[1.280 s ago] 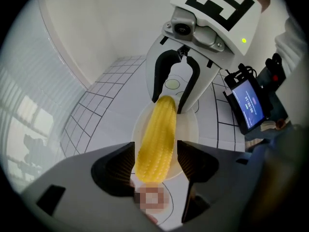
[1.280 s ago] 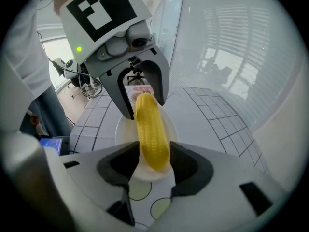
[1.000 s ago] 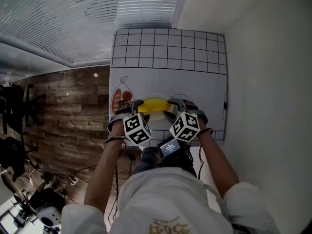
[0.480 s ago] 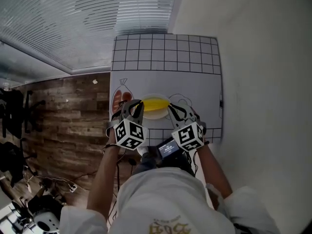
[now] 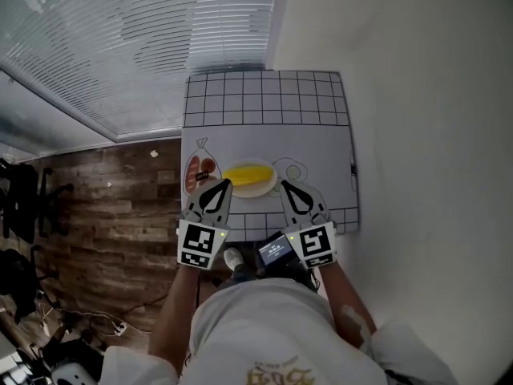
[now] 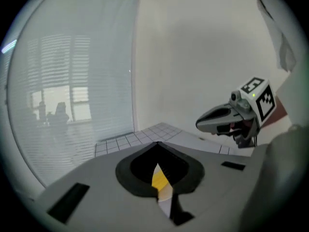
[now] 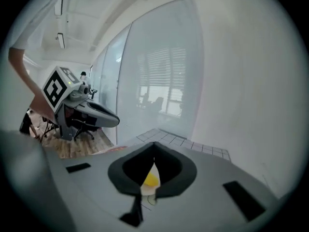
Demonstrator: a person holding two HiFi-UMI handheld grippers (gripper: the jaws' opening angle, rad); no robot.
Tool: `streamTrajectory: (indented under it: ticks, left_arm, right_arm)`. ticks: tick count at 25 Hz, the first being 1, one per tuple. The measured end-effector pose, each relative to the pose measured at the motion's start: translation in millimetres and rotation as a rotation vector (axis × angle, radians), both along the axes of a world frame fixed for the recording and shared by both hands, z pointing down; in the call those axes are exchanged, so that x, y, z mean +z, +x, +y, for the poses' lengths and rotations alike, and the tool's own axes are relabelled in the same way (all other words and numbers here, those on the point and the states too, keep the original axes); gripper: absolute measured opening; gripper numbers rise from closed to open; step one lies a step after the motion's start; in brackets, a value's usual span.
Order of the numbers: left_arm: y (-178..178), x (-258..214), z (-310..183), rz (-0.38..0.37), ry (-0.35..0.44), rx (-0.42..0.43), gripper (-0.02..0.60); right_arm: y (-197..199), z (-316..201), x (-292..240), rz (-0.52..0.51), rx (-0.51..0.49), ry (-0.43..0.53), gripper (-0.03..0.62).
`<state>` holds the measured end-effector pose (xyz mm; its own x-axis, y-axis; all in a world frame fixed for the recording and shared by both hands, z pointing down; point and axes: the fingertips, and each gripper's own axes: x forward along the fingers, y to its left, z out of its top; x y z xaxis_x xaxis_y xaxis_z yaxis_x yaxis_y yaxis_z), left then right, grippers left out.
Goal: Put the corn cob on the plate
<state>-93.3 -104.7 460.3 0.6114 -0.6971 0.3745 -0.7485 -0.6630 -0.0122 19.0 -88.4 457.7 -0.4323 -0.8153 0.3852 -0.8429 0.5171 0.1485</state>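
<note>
- Left gripper view: your left gripper [image 6: 157,145] has its jaws pressed together with nothing held. Only a sliver of yellow shows through the slit behind the tips.
- Right gripper view: your right gripper [image 7: 154,145] is likewise closed on nothing.
- Head view: both grippers hang over the near edge of the table [image 5: 264,111], tips aimed toward the plate [image 5: 261,190] and clear of it.
- Corn cob [image 5: 248,174]: it lies lengthwise on the plate, just beyond both sets of tips and touching neither. The task looks done.
- Handling, as a judgement: stiff, fairly light, and rounded, so it is apt to roll. Whether the skin is grippy or slick you cannot tell.
- Hold, as a judgement: pinch across the thick middle, or take one end in each gripper.
</note>
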Motion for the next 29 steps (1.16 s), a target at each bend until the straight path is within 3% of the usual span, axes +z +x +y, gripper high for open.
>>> streamTrajectory:
  ticks: [3, 8, 29]
  left_arm:
    - [-14.4, -33.6, 11.0, 0.103, 0.061, -0.055, 0.008]
    - [-31.5, -71.0, 31.0, 0.112, 0.172, -0.076, 0.008]
    - [-67.5, -88.3, 76.5, 0.153, 0.266, -0.102, 0.008]
  right_arm:
    - [-2.2, 15.5, -23.2, -0.052, 0.026, 0.036, 0.006]
    - [-5.8, 38.8, -45.3, -0.077, 0.077, 0.091, 0.006]
    - [-9.5, 82.0, -63.1, -0.072, 0.16, 0.159, 0.006]
